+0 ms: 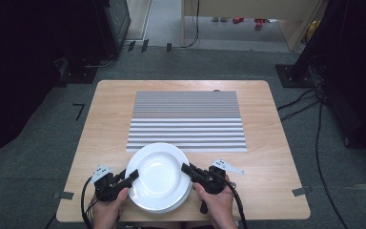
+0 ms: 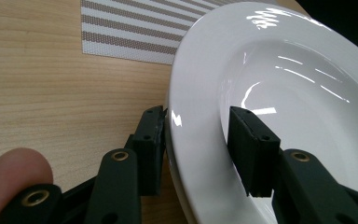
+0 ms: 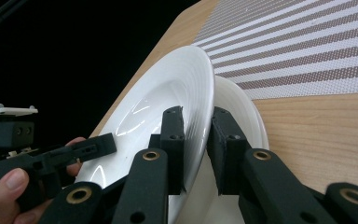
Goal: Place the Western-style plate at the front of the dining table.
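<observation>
A white deep plate (image 1: pixel 159 174) lies on top of a second white plate (image 1: pixel 183 200) at the table's near edge. My left gripper (image 1: pixel 134 175) is at the top plate's left rim. In the left gripper view its jaws straddle the rim of the plate (image 2: pixel 284 70): the outer pad touches the edge, and the inner pad stands just off the bowl, so the left gripper (image 2: pixel 196 140) is open. My right gripper (image 1: pixel 186 168) is shut on the right rim. In the right gripper view its pads pinch the top plate (image 3: pixel 168 88), with the lower plate (image 3: pixel 242 107) beneath.
A striped grey and white placemat (image 1: pixel 187 119) covers the middle and far part of the wooden table (image 1: pixel 276 181), just beyond the plates. Bare wood lies on both sides of the mat. Cables and dark stands are on the floor around the table.
</observation>
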### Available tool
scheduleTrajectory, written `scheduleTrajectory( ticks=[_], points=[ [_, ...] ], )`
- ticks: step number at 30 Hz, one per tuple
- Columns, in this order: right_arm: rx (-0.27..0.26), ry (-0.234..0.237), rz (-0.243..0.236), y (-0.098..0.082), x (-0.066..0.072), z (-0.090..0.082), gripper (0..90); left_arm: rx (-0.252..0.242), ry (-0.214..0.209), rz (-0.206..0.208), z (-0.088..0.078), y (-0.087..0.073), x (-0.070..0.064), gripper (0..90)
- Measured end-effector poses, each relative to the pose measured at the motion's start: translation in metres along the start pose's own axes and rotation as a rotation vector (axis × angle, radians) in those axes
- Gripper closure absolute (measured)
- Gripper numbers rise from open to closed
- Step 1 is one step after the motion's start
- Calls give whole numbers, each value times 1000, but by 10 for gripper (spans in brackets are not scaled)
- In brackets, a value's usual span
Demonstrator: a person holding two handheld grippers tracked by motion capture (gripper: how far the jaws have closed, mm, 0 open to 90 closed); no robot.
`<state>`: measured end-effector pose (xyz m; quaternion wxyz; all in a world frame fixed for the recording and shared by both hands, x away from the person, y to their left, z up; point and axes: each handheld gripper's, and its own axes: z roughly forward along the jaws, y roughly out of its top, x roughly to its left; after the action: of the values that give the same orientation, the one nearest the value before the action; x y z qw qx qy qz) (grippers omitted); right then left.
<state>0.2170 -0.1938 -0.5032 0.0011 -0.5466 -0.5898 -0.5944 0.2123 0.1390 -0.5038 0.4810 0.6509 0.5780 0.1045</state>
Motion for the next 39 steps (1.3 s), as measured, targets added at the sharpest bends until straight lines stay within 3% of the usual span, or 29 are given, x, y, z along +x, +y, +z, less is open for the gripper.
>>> scheduleTrajectory(
  ticks=[15,22,39],
  points=[
    [-42,-3,-46,-3,-4,9,773,-17,-24,-28,-2,1,5,611],
    [-34,2,-58,-1,-7,12,769,-17,-36,-49,-2,2,6,614],
    [-24,-4,-58,-2,-8,15,763,-33,-27,-36,-4,2,5,621]
  ],
)
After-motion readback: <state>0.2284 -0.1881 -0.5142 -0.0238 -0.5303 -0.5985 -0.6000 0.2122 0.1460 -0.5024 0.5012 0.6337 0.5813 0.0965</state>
